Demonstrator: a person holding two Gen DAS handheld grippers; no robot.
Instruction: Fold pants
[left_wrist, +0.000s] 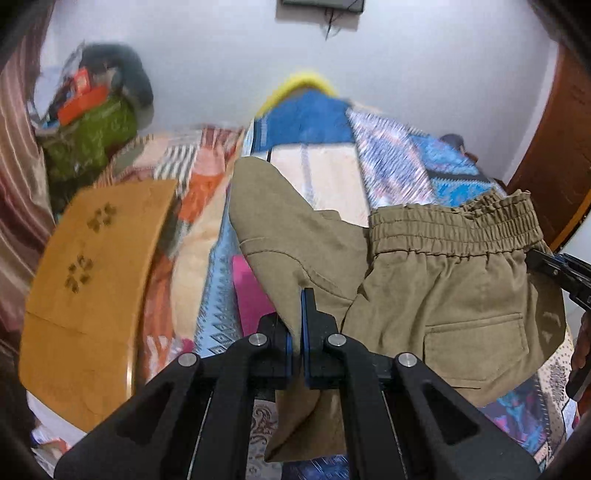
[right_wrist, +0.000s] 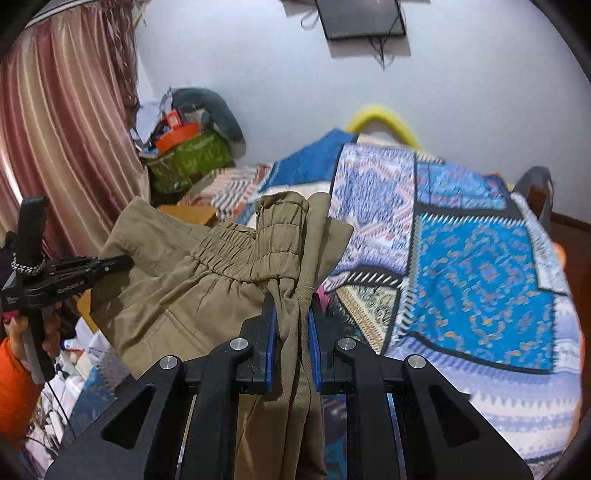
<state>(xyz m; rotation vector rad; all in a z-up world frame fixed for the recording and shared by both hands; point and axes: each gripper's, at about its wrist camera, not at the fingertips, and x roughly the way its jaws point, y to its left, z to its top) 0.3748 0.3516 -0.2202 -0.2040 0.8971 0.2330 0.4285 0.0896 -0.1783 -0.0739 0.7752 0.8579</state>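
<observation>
Left gripper (left_wrist: 298, 325), right gripper (right_wrist: 291, 325) pinching bunched khaki pants (left_wrist: 443, 288).

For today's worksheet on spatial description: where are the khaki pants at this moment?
The khaki pants hang above the patterned bedspread, held up between both tongs: the left tongs pinch one edge, the right tongs the bunched waistband side.
</observation>
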